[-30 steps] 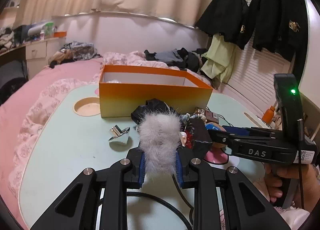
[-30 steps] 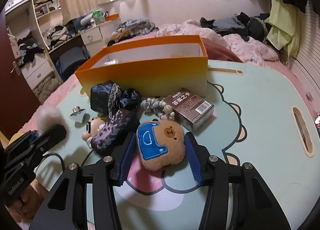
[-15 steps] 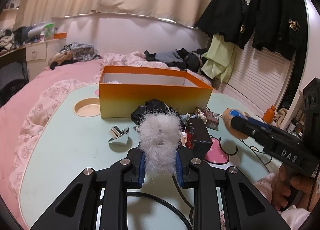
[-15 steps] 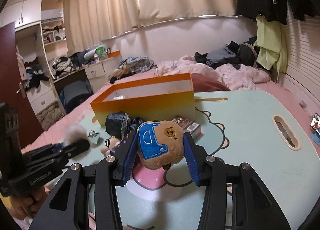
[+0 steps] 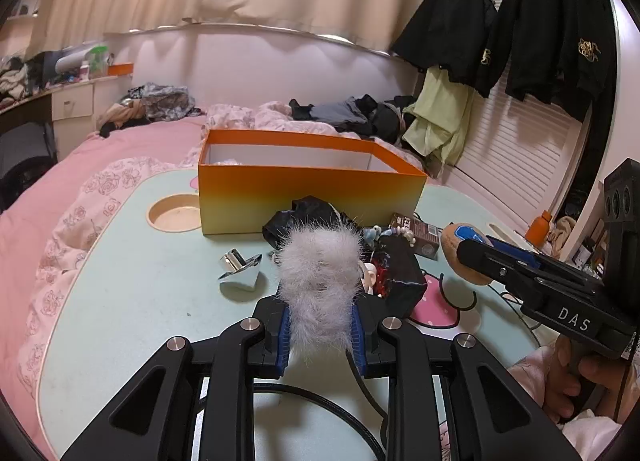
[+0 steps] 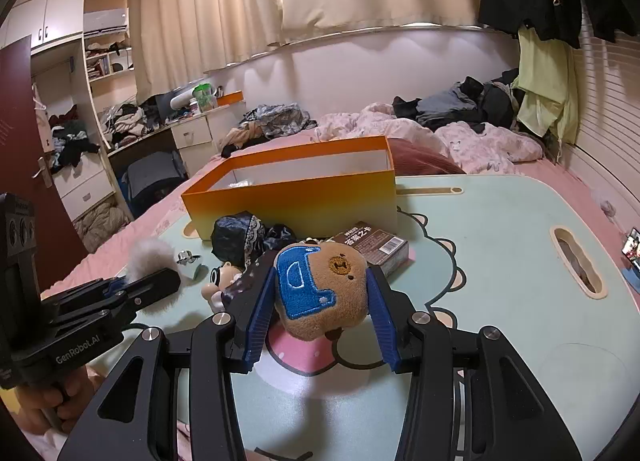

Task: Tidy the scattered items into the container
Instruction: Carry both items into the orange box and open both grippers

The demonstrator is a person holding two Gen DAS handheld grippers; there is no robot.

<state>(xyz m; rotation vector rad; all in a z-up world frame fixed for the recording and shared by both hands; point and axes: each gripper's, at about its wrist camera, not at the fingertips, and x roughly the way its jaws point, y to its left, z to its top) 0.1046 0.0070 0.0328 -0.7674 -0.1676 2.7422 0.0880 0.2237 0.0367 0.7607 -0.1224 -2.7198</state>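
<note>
Clamped between the blue pads of the right gripper [image 6: 318, 315]: a brown bear plush [image 6: 322, 295] with a blue patch, pinched at half spread and, compared with a second ago, lifted off the pale green table [image 6: 500, 261] and tilted up, so now hanging clear of the clutter instead of lying in it. Squeezed narrow in the left gripper [image 5: 320, 335]: a grey fur pom-pom [image 5: 318, 277], held in the same spot as before. Both items thus picked and ready, by the look of it, for the carry to the orange box [image 5: 308, 197], standing open at the far side of the table, just behind the pile. Left on the table: a dark cloth bundle [image 6: 236, 237], a brown carton [image 6: 372, 247], a silver trinket [image 5: 240, 271], a small figurine [image 6: 220, 281]. Box floor mostly hidden by its near wall; something pale inside, not identifiable. Beads beside the carton too small to make out.
</note>
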